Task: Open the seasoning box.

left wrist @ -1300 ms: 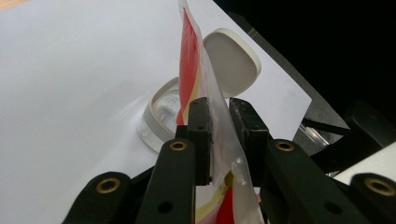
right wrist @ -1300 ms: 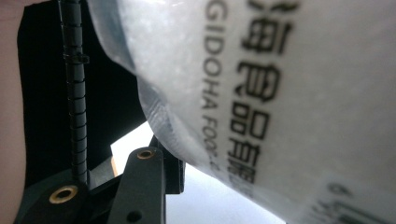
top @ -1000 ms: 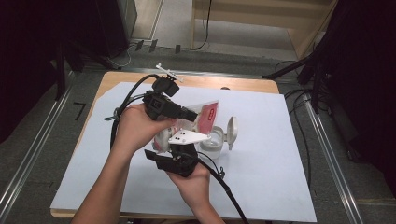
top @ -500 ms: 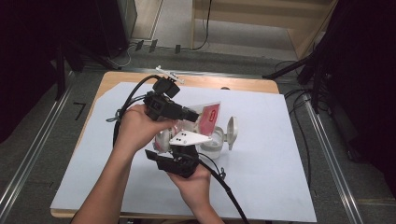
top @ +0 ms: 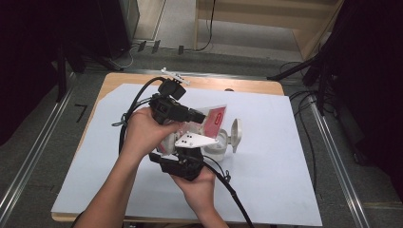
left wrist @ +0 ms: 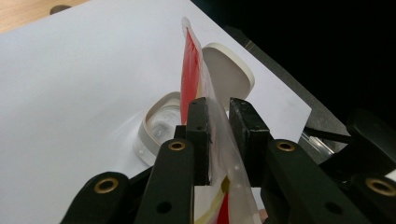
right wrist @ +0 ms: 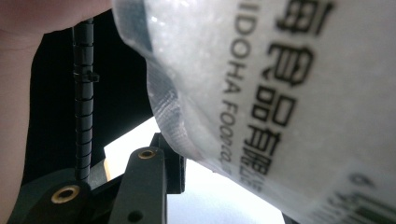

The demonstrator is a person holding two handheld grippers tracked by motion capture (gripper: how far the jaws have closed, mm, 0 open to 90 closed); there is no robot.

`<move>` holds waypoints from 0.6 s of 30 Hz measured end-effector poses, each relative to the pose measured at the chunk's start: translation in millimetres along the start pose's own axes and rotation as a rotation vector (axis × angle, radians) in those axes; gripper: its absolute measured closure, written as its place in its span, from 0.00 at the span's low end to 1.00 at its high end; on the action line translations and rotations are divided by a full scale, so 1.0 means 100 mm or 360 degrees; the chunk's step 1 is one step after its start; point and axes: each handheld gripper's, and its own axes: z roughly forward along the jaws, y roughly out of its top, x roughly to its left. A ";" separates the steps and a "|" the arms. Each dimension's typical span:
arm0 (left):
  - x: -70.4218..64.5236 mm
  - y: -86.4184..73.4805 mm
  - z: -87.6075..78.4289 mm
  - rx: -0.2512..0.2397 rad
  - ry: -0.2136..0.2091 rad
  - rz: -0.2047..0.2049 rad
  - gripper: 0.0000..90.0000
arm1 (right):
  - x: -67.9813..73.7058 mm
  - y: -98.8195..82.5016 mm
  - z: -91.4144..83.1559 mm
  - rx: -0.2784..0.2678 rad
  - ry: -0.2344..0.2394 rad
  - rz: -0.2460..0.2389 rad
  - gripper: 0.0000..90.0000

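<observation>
— Start at the left gripper (left wrist: pixel 217 140). What are its jaws doing?

— They stand nearly together, clamped on the packet (left wrist: pixel 194 88), a thin plastic pouch printed red and white. In the left gripper view the film runs edge-on between the two black pads and carries on past their tips.

— Which way does the packet run?

— Its long axis follows the jaws: it leaves the pads and rises away from them, its far corner beyond the fingertips and above the container (left wrist: pixel 156 128). Behind the pads it trails back toward the gripper's body.

— And the right gripper (top: pixel 185 159)?

— It sits just below the left one in the high view, with the grey plate on top. In its own view the clear, printed end of the packet hangs close over the jaws (the lettering runs slantwise), but whether the pads press on it I cannot tell.

— What lies farther out?

— Beyond the left jaws' tips, a round white container with its hinged lid (top: pixel 235 134) swung open, resting on the white sheet (top: pixel 285 156) that covers the table (top: pixel 247 85).
</observation>
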 end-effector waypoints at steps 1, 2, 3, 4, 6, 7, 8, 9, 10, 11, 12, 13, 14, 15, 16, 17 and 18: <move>0.00 0.00 0.00 -0.0005 0.0003 0.0002 0.88 | 0.00 0.00 0.00 -0.0003 0.0000 -0.0002 0.70; -0.01 0.00 0.00 -0.0006 0.0006 0.0003 0.88 | 0.00 0.00 0.00 -0.0007 -0.0003 -0.0006 0.70; -0.01 0.00 0.00 -0.0006 0.0006 0.0003 0.88 | 0.00 0.00 0.00 -0.0007 -0.0003 -0.0006 0.70; -0.01 0.00 -0.01 -0.0026 0.0007 0.0006 0.88 | 0.00 0.00 0.00 -0.0012 -0.0005 -0.0008 0.70; -0.01 0.00 -0.02 -0.0039 0.0021 0.0022 0.88 | -0.01 0.00 0.00 -0.0014 -0.0012 -0.0019 0.70; -0.01 0.00 -0.02 -0.0039 0.0021 0.0022 0.88 | -0.01 0.00 0.00 -0.0014 -0.0012 -0.0019 0.70; -0.01 0.00 -0.02 -0.0046 0.0038 0.0031 0.88 | -0.03 0.01 0.01 -0.0012 -0.0011 -0.0029 0.70; -0.02 0.00 -0.02 -0.0054 0.0049 0.0038 0.88 | -0.03 0.02 0.02 -0.0013 -0.0008 -0.0027 0.70; -0.02 0.00 -0.02 -0.0054 0.0049 0.0038 0.88 | -0.03 0.02 0.02 -0.0013 -0.0008 -0.0027 0.70; -0.03 0.00 -0.04 -0.0060 0.0072 0.0072 0.89 | -0.04 0.02 0.03 -0.0014 -0.0002 -0.0036 0.70; -0.03 0.00 -0.04 -0.0062 0.0073 0.0067 0.89 | -0.05 0.02 0.04 -0.0021 0.0002 -0.0032 0.69; -0.02 0.00 -0.04 -0.0067 0.0083 0.0069 0.89 | -0.06 0.02 0.05 -0.0027 0.0008 -0.0028 0.69; -0.02 0.00 -0.03 -0.0067 0.0093 0.0066 0.89 | -0.07 0.03 0.06 -0.0028 0.0010 -0.0025 0.69; -0.02 0.00 -0.03 -0.0064 0.0102 0.0064 0.89 | -0.07 0.03 0.07 -0.0028 0.0018 -0.0013 0.69; -0.01 -0.01 -0.03 -0.0064 0.0097 0.0067 0.89 | -0.08 0.03 0.08 -0.0026 0.0023 -0.0003 0.68; -0.01 -0.01 -0.03 -0.0064 0.0097 0.0067 0.89 | -0.08 0.03 0.08 -0.0026 0.0023 -0.0003 0.68; 0.00 -0.01 -0.03 -0.0074 0.0083 0.0050 0.89 | -0.08 0.02 0.09 -0.0025 0.0014 -0.0011 0.69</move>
